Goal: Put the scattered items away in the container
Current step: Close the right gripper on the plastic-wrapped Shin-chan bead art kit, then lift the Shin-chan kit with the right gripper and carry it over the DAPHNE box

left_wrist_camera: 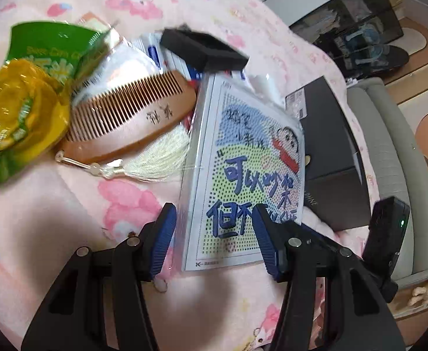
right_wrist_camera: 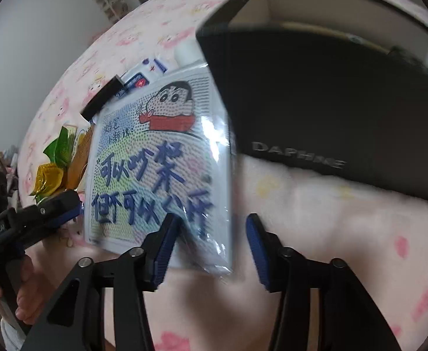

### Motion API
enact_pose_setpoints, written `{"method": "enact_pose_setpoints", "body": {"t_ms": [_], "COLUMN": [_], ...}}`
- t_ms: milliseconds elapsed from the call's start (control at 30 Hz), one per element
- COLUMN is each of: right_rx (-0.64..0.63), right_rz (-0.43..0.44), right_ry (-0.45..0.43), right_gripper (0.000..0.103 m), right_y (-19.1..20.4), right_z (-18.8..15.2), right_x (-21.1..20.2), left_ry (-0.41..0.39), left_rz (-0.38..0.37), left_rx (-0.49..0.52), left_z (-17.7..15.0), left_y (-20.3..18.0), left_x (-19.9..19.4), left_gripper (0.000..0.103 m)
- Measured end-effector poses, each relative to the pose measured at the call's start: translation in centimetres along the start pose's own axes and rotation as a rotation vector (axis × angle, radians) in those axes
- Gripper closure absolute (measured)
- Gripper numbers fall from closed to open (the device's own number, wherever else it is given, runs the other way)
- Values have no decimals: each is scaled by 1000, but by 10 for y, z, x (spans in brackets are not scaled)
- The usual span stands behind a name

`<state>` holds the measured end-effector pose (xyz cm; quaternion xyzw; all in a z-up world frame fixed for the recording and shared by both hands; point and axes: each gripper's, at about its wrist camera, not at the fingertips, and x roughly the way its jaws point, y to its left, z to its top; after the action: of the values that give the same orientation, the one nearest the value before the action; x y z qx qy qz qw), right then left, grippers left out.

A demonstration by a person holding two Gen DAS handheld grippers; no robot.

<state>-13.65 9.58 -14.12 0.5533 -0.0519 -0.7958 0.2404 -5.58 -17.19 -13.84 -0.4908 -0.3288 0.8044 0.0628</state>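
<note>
A cartoon card in a clear sleeve [left_wrist_camera: 243,158] lies flat on the pink blanket. My left gripper [left_wrist_camera: 215,228] is open over its lower edge, with one finger beside the sleeve's left edge and the other over the print. In the right wrist view my right gripper [right_wrist_camera: 211,234] is open over the lower right corner of the card [right_wrist_camera: 155,169], and the left gripper [right_wrist_camera: 67,207] sits at the card's left edge. The open black box [right_wrist_camera: 331,102] marked DAPHNE stands just right of the card, also seen from the left wrist as the box [left_wrist_camera: 331,158].
A wooden comb with a tassel [left_wrist_camera: 126,117], a green and yellow snack packet [left_wrist_camera: 23,108], a black block [left_wrist_camera: 205,49] and white-blue packs [left_wrist_camera: 155,55] lie beyond the card. The bed's grey edge [left_wrist_camera: 389,146] runs behind the box. A hand [right_wrist_camera: 23,298] holds the left gripper.
</note>
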Motion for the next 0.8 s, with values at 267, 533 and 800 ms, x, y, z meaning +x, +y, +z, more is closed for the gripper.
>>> {"method": "enact_pose_setpoints", "body": {"t_ms": [267,533,800], "right_rx": [-4,-20,-30], "right_rz": [55,113,76], "right_ry": [-54,-56,-13], "right_gripper": [55,55,55], "right_y": [7,-1,-9], "right_z": [-2,-44,-46], "right_x": [-31,-81,-60], "left_ry": [27,139,84], "left_rz": [32,0,-12], "left_rx": [91,143,55], "left_z": [-12,-51,-29], "left_y": [-26,-35,-22], "left_x": [5,2,9], "left_gripper": [49,49,49]}}
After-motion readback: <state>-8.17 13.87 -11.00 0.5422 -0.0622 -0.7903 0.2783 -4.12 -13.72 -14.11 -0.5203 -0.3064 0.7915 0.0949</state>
